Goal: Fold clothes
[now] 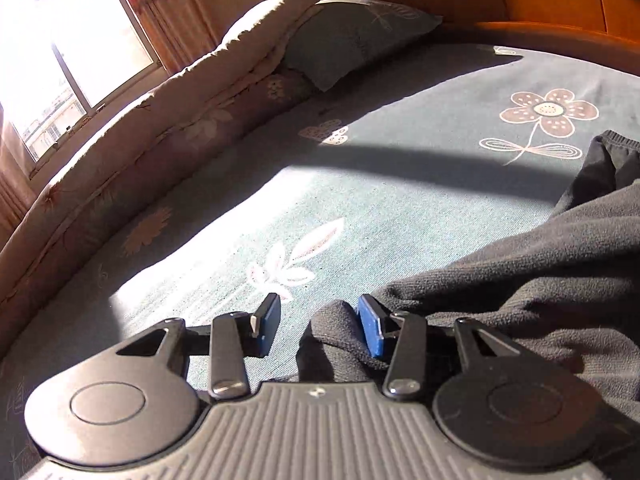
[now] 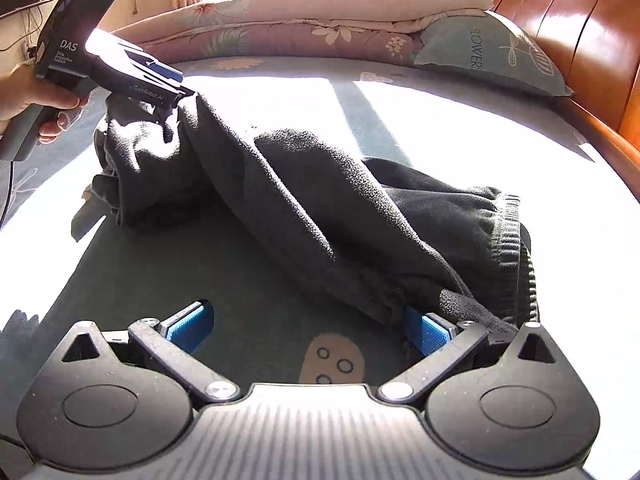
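The dark fleece garment (image 2: 320,208) lies rumpled on the bed (image 2: 440,120); the left gripper (image 1: 318,322) stands released with cloth bunched between its pads, the right gripper (image 2: 308,326) released beside the ribbed hem (image 2: 508,240); I judge each should bite an edge fully, then pull taut before any fold.

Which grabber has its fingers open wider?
The right gripper. Its blue fingers stand far apart over the bedsheet, beside the dark garment. The left gripper has a smaller gap.
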`<state>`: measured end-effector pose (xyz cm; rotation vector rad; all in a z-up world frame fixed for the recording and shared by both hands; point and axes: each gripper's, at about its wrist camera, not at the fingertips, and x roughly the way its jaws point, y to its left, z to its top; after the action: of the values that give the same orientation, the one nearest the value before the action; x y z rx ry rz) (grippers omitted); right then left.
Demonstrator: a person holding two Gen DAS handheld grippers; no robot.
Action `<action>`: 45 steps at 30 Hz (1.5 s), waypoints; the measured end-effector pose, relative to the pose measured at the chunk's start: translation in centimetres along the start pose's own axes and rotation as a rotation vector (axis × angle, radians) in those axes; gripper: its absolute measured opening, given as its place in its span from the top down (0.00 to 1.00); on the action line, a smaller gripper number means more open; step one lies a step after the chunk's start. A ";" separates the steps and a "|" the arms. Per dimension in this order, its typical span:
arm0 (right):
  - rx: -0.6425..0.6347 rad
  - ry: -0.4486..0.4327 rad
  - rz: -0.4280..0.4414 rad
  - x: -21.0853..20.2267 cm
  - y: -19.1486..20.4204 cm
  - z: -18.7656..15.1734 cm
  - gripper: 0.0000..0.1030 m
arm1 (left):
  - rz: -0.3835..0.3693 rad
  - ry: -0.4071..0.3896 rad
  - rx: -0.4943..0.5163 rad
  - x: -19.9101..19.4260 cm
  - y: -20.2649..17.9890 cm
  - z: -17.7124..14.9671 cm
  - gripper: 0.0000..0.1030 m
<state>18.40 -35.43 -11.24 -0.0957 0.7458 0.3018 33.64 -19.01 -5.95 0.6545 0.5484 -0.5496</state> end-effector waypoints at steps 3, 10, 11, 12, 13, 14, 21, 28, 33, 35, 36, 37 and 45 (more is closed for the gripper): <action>0.037 -0.026 -0.006 1.4 -2.1 1.7 0.00 | -0.007 0.036 -0.011 2.2 -0.1 0.4 0.57; 0.126 -0.022 -0.041 3.1 -4.7 3.7 0.00 | -0.057 0.079 -0.096 2.8 0.9 0.3 0.58; 0.125 -0.028 -0.038 2.5 -4.2 3.5 0.00 | -0.061 0.070 -0.095 2.0 1.1 0.2 0.58; 0.127 -0.035 -0.029 1.9 -4.0 3.4 0.00 | -0.062 0.057 -0.094 0.9 1.3 0.1 0.58; 0.131 -0.038 -0.017 1.5 -3.8 3.4 0.00 | -0.063 0.043 -0.095 -0.3 1.6 0.0 0.57; 0.136 -0.039 0.001 0.7 -3.4 3.2 0.00 | -0.068 0.024 -0.099 -1.8 1.9 -0.1 0.56; 0.201 0.025 0.164 -3.8 0.5 -1.0 0.00 | -0.198 -0.084 -0.166 -12.7 1.2 -3.3 0.36; 0.155 0.052 0.111 -3.9 4.5 -5.5 0.00 | -0.280 -0.038 -0.138 -14.6 -4.2 -6.5 0.35; 0.085 0.069 0.033 -3.5 5.9 -5.5 0.00 | -0.223 -0.052 -0.121 -12.7 -6.7 -5.5 0.35; 0.078 0.058 0.027 -3.5 6.1 -5.7 0.00 | -0.188 -0.044 -0.119 -11.5 -7.3 -4.7 0.35; 0.074 0.052 0.024 -3.5 6.1 -5.8 0.00 | -0.180 -0.037 -0.120 -10.9 -7.6 -4.5 0.35; 0.070 0.047 0.021 -3.6 6.2 -5.9 0.00 | -0.176 -0.028 -0.124 -10.3 -7.8 -4.3 0.36; 0.046 0.014 0.018 -3.6 6.3 -6.4 0.00 | -0.144 -0.021 -0.196 -10.7 -6.7 -5.1 0.82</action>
<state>9.80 -31.49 -13.29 -0.0474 0.7675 0.3008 20.25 -16.85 -5.42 0.4248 0.6243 -0.6274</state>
